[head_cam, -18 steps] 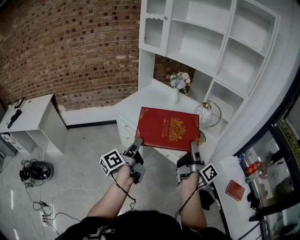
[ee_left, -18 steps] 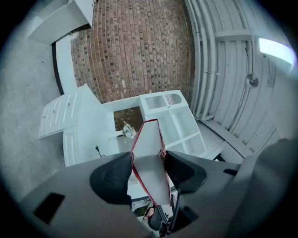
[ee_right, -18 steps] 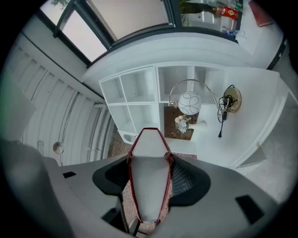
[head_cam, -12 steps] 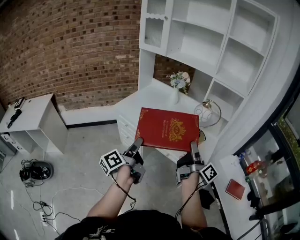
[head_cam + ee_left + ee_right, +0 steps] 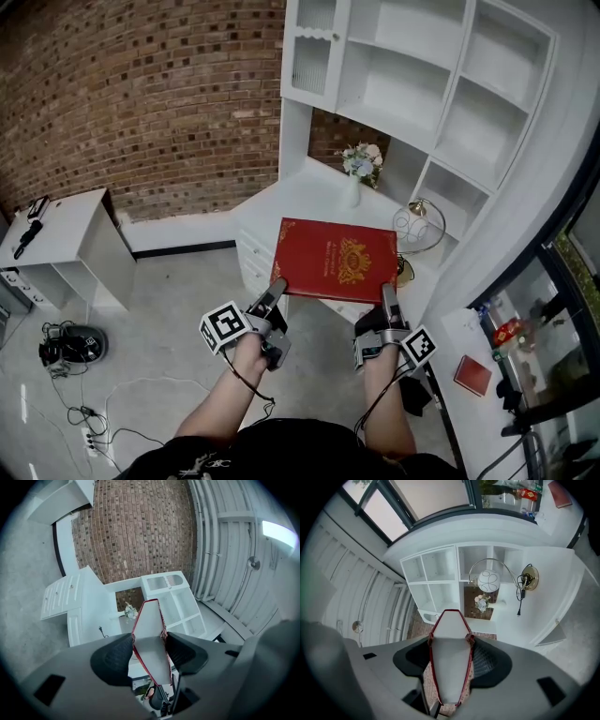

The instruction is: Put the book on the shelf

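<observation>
Still held level, the red book (image 5: pixel 337 260) hangs over the front of the white desk (image 5: pixel 298 195), short of the shelf (image 5: pixel 441 94). The left gripper (image 5: pixel 277 287) clamps its near left corner and the right gripper (image 5: pixel 387 293) its near right corner, jaws spread wide around the thick block. Compared with half a second ago, the book sits barely lower in the head view, and both grips are unchanged.
</observation>
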Motion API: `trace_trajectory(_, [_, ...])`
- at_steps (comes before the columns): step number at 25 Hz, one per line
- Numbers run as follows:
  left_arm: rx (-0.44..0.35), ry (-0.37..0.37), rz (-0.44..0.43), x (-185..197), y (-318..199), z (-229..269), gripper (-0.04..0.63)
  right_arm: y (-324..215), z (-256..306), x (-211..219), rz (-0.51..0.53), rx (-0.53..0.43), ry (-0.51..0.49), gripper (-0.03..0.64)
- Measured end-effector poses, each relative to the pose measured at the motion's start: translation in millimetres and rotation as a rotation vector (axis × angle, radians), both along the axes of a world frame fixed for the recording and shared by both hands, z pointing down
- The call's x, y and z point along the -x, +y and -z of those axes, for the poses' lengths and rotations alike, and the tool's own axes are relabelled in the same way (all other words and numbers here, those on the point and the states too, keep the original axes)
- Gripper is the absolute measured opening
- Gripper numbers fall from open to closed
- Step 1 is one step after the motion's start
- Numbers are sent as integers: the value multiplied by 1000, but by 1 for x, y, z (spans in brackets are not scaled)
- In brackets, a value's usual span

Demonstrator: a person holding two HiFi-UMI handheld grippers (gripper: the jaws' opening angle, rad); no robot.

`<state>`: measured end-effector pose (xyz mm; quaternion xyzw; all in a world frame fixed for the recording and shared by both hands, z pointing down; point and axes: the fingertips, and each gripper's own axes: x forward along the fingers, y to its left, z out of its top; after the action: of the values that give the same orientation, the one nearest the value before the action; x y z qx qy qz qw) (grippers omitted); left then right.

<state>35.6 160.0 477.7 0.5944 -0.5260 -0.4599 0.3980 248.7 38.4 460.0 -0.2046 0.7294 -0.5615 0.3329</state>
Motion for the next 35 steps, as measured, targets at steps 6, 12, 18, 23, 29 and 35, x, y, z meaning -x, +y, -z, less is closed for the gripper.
trace_trajectory(6, [-10,4,-31,12,11,-3,241,13,2,13,-8,-18,6,258])
trace_trajectory(12, [-18,13,-54,23,9,-9,241,14,2,23,-23,-35,18,258])
trace_trajectory(18, [-19,4,-49,42,-16,-14,241,-11,-4,42,-22,-30,11,258])
trace_trajectory(23, [-25,-11,-38,64,-58,-14,241,-56,-7,65,-14,-35,-3,258])
trace_trajectory(29, [-19,-24,-33,98,-136,-10,241,-135,-6,99,-8,-28,-13,258])
trace_trajectory(35, [-21,-36,-23,129,-210,4,241,-210,4,129,-5,-30,-19,259])
